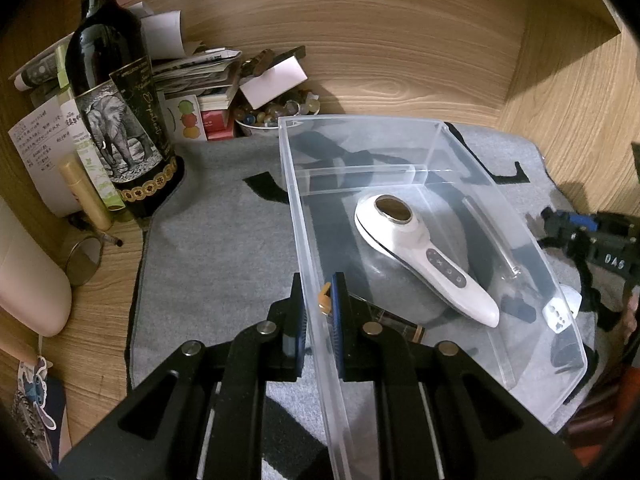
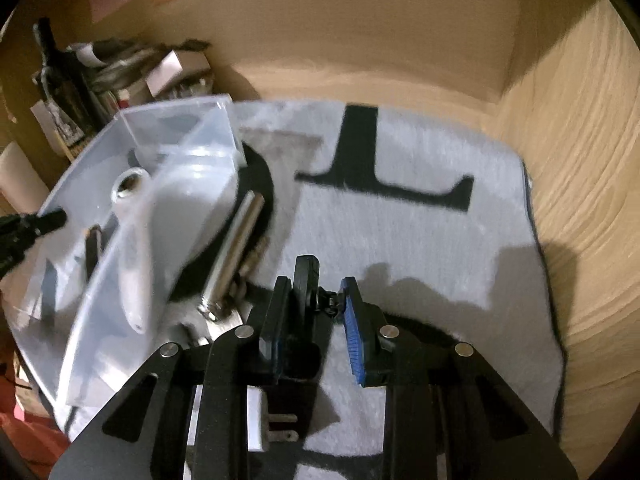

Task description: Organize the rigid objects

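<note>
A clear plastic bin [image 1: 404,128] stands on the grey mat. My left gripper [image 1: 318,292] is shut on its near left wall, one finger inside and one outside. In the bin lie a white handheld device [image 1: 424,256] with a round metal head and a dark tube with a gold band [image 1: 404,326]. To the right of the bin [image 2: 176,116] my right gripper [image 2: 314,300] hangs low over the mat. A small black clip-like object [image 2: 306,280] fills the gap between its pads: the body lies against the left pad and a small hinged end reaches the right one.
A silver metal cylinder [image 2: 236,244] lies on the mat along the bin's right side. A white plug adapter [image 2: 262,420] sits under my right gripper. A wine bottle [image 1: 116,112], papers, a bead bowl [image 1: 276,114] and a gold tube [image 1: 86,192] crowd the back left. Wooden walls enclose the desk.
</note>
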